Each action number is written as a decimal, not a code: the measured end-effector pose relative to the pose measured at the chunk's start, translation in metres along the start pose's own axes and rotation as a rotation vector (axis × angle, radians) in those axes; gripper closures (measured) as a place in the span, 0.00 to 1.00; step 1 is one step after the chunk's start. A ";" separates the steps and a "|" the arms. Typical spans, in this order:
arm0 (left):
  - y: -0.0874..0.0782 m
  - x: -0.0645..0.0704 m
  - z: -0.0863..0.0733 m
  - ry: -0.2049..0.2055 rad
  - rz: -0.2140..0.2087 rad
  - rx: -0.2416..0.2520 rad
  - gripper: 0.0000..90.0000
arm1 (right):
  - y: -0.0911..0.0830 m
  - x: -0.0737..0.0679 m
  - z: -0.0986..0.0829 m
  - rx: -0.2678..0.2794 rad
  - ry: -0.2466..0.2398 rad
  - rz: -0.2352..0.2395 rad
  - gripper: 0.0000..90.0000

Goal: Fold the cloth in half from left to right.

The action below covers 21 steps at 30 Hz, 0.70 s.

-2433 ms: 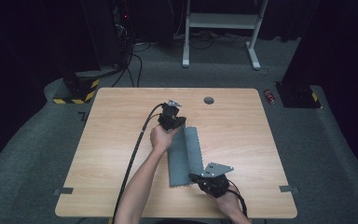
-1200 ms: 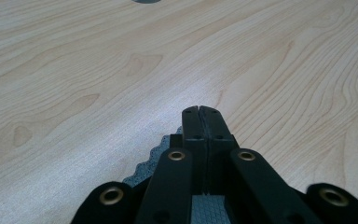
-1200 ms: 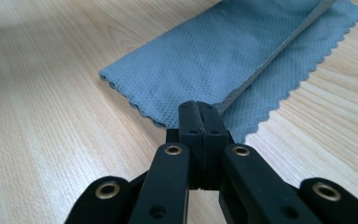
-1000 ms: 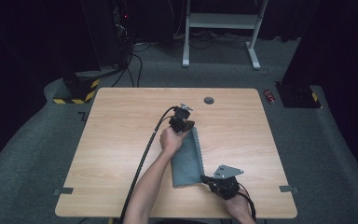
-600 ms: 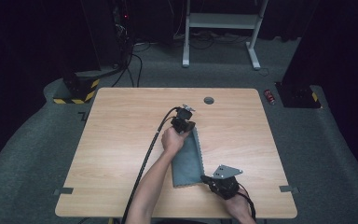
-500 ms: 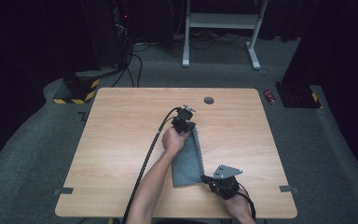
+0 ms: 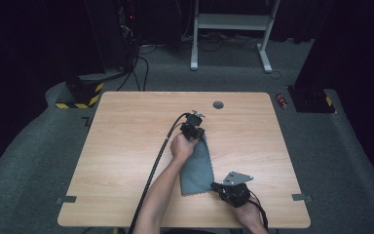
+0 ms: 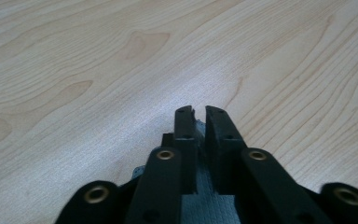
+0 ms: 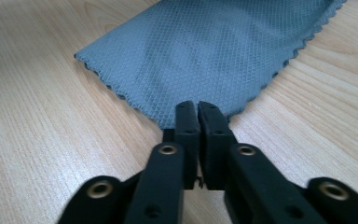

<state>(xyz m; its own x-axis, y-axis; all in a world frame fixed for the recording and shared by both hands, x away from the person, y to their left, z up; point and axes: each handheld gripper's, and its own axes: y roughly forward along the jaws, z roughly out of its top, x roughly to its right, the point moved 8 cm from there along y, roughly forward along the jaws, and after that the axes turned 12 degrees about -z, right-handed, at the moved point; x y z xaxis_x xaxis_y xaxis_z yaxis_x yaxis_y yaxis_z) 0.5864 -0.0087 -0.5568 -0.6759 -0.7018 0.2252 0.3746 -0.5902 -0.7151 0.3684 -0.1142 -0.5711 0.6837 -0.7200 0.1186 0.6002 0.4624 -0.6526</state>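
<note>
Tension matters here: both claws, left gripper (image 8: 199, 112) and right gripper (image 9: 197, 106), pinch opposite ends of our folded grey waffle-weave cloth (image 7: 197, 163) mid-table, so we'd pull evenly.

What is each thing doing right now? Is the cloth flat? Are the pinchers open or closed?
Grey cloth: folded into a long strip, lying on the table, pinched at both ends.
Left gripper: jaws shut on the cloth's far end.
Right gripper: jaws shut on the cloth's near corner.
Wooden table: bare around the cloth.
</note>
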 end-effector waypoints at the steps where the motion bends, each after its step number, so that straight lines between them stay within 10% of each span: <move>1: -0.001 0.000 0.000 -0.003 0.004 0.007 0.85 | 0.000 0.001 0.000 0.002 0.003 -0.003 0.92; 11: -0.037 -0.003 -0.004 -0.004 0.027 0.101 0.68 | -0.001 0.009 0.005 0.023 0.033 -0.028 0.83; 21: -0.056 -0.019 -0.054 -0.054 0.074 0.079 0.66 | 0.007 0.001 0.009 0.000 0.003 -0.004 0.76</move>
<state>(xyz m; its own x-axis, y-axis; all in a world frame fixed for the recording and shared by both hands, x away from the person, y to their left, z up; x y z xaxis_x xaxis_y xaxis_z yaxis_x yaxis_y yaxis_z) 0.5441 0.0592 -0.5573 -0.6104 -0.7635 0.2108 0.4723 -0.5645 -0.6770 0.3772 -0.1072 -0.5693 0.6800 -0.7236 0.1186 0.6030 0.4599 -0.6518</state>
